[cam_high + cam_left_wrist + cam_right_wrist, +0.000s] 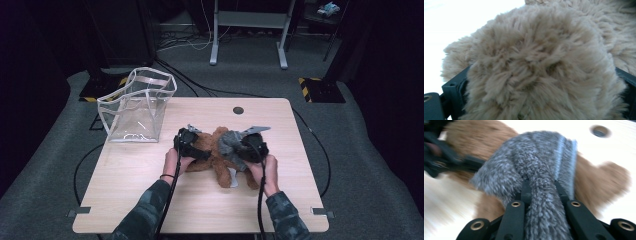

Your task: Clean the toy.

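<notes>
On the bench (150, 200), near its middle, lay a brown plush bear (216, 155) with a grey scarf (229, 141) about it. Both hands met over it. The left claw (189, 141) had closed on a tan furry lump of the bear (541, 65), which bulged between its jaws in the left gripper view. The right claw (248, 141) pinched a twisted strand of the scarf (541, 195) between nearly closed jaws, with the rest of the scarf spread across the bear (599, 182) beyond.

A clear bag (137, 106) with white trim stood upright at the bench's far left corner, well apart from the bear and mouth up. A round cable hole (238, 110) sat in the far edge. A white tag (233, 177) showed under the bear on the near side. Black cables trailed back past the sleeves. Bare wood lay between the bear and the bag.
</notes>
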A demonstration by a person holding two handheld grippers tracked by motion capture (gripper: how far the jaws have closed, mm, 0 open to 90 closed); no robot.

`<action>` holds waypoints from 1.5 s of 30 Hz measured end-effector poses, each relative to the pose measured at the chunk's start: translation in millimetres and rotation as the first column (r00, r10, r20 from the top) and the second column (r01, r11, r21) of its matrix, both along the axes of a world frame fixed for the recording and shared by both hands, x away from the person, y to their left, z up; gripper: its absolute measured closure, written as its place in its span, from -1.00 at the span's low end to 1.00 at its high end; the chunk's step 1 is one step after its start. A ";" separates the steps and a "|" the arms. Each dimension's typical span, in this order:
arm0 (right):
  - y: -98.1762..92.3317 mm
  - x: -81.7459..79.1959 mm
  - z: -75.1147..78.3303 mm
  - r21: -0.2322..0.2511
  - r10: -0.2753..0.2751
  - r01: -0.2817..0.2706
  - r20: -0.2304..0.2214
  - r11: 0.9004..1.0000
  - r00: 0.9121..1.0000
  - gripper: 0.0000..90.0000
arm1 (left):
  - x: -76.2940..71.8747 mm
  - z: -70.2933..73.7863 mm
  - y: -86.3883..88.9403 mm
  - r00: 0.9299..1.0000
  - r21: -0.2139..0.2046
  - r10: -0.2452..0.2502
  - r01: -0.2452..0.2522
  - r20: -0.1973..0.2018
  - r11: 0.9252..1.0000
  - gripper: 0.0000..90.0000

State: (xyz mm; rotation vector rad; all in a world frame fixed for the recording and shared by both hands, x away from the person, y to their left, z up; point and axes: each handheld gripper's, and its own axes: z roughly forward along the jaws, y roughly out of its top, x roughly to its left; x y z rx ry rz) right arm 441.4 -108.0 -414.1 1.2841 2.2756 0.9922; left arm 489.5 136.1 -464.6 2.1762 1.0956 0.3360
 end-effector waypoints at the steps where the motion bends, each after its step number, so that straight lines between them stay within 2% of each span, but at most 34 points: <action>1: -11.2 -0.9 -1.0 0.003 -0.023 0.023 -0.002 1.000 1.000 0.72 | 0.1 -1.5 1.0 1.000 -0.004 -0.008 0.008 0.001 1.000 -0.94; 3: -33.2 -1.7 -4.7 0.008 -0.073 0.073 -0.012 0.997 0.997 0.72 | 1.1 -1.9 2.2 1.000 -0.011 -0.008 0.008 -0.009 1.000 -0.95; 5: -44.7 -2.7 -6.5 -0.004 -0.110 0.110 -0.013 0.994 0.994 0.72 | 0.4 -1.7 0.9 1.000 -0.009 -0.002 0.001 -0.010 1.000 -0.95; 7: -49.7 -5.8 -3.5 0.009 -0.121 0.121 -0.010 0.993 0.993 0.72 | -0.1 -2.0 0.4 1.000 -0.008 0.005 -0.005 -0.006 1.000 -0.95; 8: -47.6 -8.7 0.6 0.020 -0.116 0.116 0.005 0.993 0.993 0.72 | 0.3 -2.0 1.0 1.000 -0.009 0.005 -0.005 -0.011 1.000 -0.95; 11: -25.5 -14.6 15.7 0.021 -0.044 0.043 0.055 0.999 0.998 0.71 | 1.0 -2.1 1.6 1.000 -0.011 0.000 0.000 -0.014 1.000 -0.95; 14: 8.3 -12.1 22.2 0.018 0.036 -0.037 0.065 0.999 0.997 0.71 | 0.6 -2.2 0.4 1.000 -0.010 0.004 -0.004 -0.012 1.000 -0.95; 17: 44.1 -5.9 15.0 0.007 0.104 -0.105 0.040 0.995 0.994 0.70 | 0.7 -2.6 0.8 1.000 -0.011 0.006 -0.006 -0.013 1.000 -0.95; 20: 65.6 -0.8 -1.1 -0.060 0.122 -0.121 0.013 0.991 0.992 0.70 | 1.8 -3.1 2.5 1.000 -0.010 -0.002 0.002 -0.023 1.000 -0.95; 24: 55.4 0.6 -15.7 -0.024 0.102 -0.102 -0.013 0.994 0.995 0.71 | 1.9 -4.3 1.8 1.000 -0.008 -0.010 0.010 -0.023 1.000 -0.95; 27: 40.9 -5.6 -16.6 -0.032 0.092 -0.093 -0.015 0.995 0.996 0.72 | 2.5 -4.5 2.5 1.000 -0.013 -0.014 0.013 -0.025 1.000 -0.95; 30: 21.6 -12.5 -20.1 -0.017 0.076 -0.077 -0.037 0.997 0.996 0.72 | 3.1 -5.3 3.2 1.000 -0.023 -0.017 0.016 -0.024 1.000 -0.94; 34: -3.3 -20.0 -29.8 -0.033 0.039 -0.042 -0.066 0.999 0.997 0.72 | 3.6 -5.3 3.4 1.000 -0.020 -0.021 0.020 -0.021 1.000 -0.94; 38: -19.4 -23.1 -37.0 -0.049 0.008 -0.012 -0.084 0.999 0.996 0.71 | 3.8 -5.5 3.6 1.000 -0.025 -0.018 0.017 -0.024 1.000 -0.94; 40: -21.6 -26.3 -31.5 -0.035 0.000 -0.003 -0.083 0.999 0.997 0.71 | 4.3 -5.1 4.5 0.999 -0.019 -0.019 0.019 -0.027 1.000 -0.94; 42: -19.7 -28.6 -21.2 -0.025 0.015 -0.016 -0.049 1.000 0.999 0.71 | 5.3 -5.9 5.9 0.999 -0.033 -0.018 0.017 -0.031 0.999 -0.94; 43: -16.2 -29.8 -11.9 -0.004 0.027 -0.027 -0.018 1.000 0.999 0.70 | 5.3 -6.0 5.7 0.999 -0.036 -0.017 0.016 -0.033 0.999 -0.94; 45: -5.7 -28.5 3.0 0.012 0.060 -0.060 0.026 0.998 0.998 0.70 | 4.8 -5.2 4.6 0.999 -0.023 -0.021 0.020 -0.028 1.000 -0.94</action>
